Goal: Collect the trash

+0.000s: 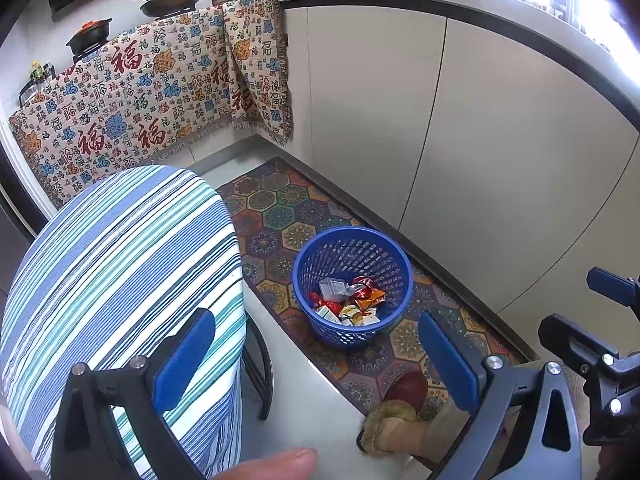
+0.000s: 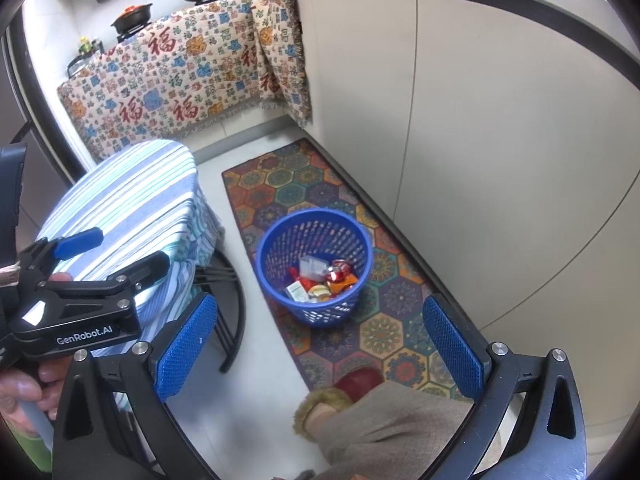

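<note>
Left gripper (image 1: 316,354) spread wide and empty, right gripper (image 2: 320,336) likewise wide apart, red slipper (image 2: 358,380) on the patterned rug (image 2: 320,184), blue basket (image 2: 276,236) of wrappers (image 2: 320,278) beyond, striped stool (image 1: 120,260) beside, draped counter (image 1: 132,92) farthest.

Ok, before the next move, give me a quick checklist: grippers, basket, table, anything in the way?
1. Left gripper open and holding nothing: ok.
2. Right gripper open and holding nothing: ok.
3. Blue basket upright on the patterned mat, opening unobstructed: ok.
4. Trash in the basket: wrappers and a clear plastic piece lie at the bottom, with room above: ok.
5. Striped tablecloth free of visible trash: ok for the part in view; the rest cannot tell.
6. Path clear: the person's slippered foot is on the near end of the mat: not ok, mind it.
</note>
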`<control>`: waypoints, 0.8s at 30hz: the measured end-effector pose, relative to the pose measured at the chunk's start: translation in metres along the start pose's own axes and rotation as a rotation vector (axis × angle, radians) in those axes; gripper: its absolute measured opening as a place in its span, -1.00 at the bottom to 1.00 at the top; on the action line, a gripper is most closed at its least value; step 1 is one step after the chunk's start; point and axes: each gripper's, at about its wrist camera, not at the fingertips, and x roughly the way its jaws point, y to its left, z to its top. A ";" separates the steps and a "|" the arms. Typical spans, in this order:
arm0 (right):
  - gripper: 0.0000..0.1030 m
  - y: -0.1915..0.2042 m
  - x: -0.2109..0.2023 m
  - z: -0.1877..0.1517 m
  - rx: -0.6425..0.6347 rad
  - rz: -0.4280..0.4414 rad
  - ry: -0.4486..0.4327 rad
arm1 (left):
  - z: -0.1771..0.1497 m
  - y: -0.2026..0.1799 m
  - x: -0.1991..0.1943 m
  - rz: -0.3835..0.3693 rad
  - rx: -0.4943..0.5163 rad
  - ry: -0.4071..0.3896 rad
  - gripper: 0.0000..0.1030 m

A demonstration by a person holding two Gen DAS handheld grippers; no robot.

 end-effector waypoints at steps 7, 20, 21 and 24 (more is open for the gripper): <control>0.99 0.002 0.001 0.000 -0.006 0.001 0.001 | 0.000 0.001 0.000 0.000 0.001 0.001 1.00; 0.99 0.003 0.000 0.000 -0.005 0.001 0.002 | 0.000 0.001 0.000 0.000 0.002 0.001 1.00; 0.99 0.003 0.000 0.000 -0.005 0.001 0.002 | 0.000 0.001 0.001 0.000 0.002 0.002 1.00; 0.99 0.002 0.001 0.001 -0.005 0.000 0.003 | 0.000 0.001 0.002 0.000 0.005 0.004 1.00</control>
